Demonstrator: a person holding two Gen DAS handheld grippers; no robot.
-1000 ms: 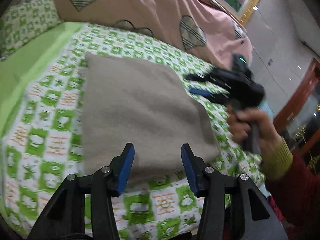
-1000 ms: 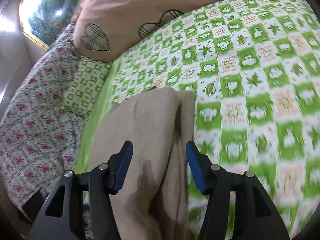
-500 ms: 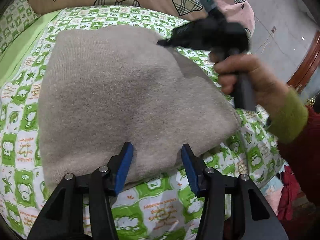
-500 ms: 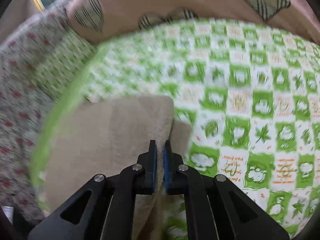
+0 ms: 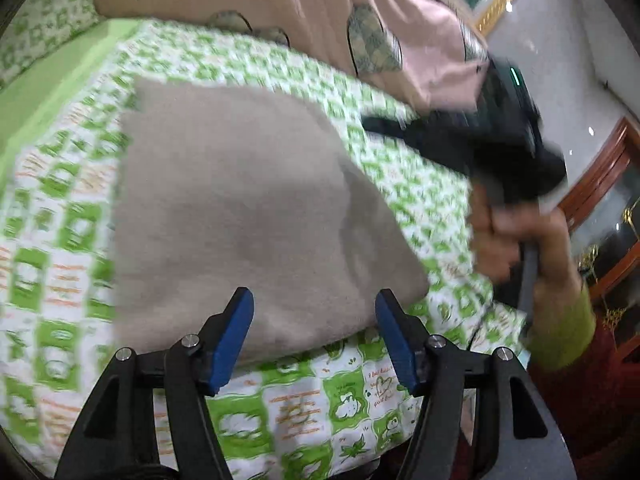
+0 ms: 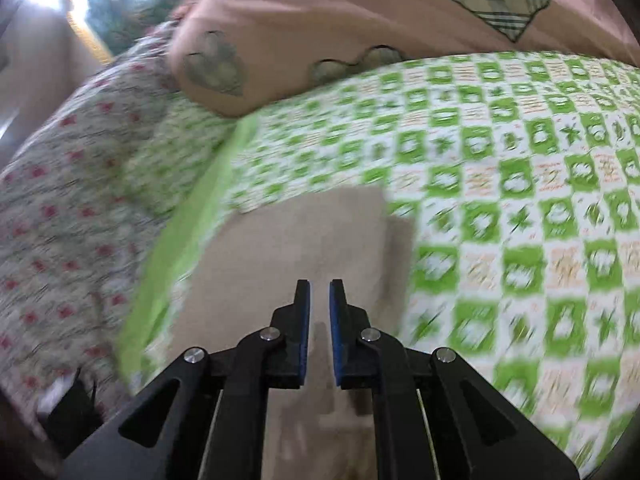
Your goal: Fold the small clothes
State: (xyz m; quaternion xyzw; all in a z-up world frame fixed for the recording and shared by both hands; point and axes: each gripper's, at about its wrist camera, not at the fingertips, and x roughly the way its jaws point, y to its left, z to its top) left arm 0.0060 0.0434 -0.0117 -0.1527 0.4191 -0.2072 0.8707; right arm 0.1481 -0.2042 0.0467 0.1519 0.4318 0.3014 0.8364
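A folded beige knit garment (image 5: 248, 216) lies flat on the green-and-white checked bedsheet (image 5: 340, 400). My left gripper (image 5: 314, 336) is open and empty, its blue pads at the garment's near edge. In the left wrist view my right gripper (image 5: 472, 136) is held in a hand above the sheet, to the right of the garment. In the right wrist view the right gripper (image 6: 319, 304) hovers over the garment (image 6: 300, 240) with its jaws nearly closed, a narrow gap between the pads, nothing in them.
A pink quilt with plaid hearts (image 5: 320, 12) is heaped at the far side of the bed. A floral pillow (image 6: 60, 220) lies at the left. A wooden cabinet (image 5: 600, 200) stands beyond the bed's right edge.
The right gripper has lifted off the garment and pulled back to the right, its jaws parting slightly. The left gripper has drawn back a little and stays open.
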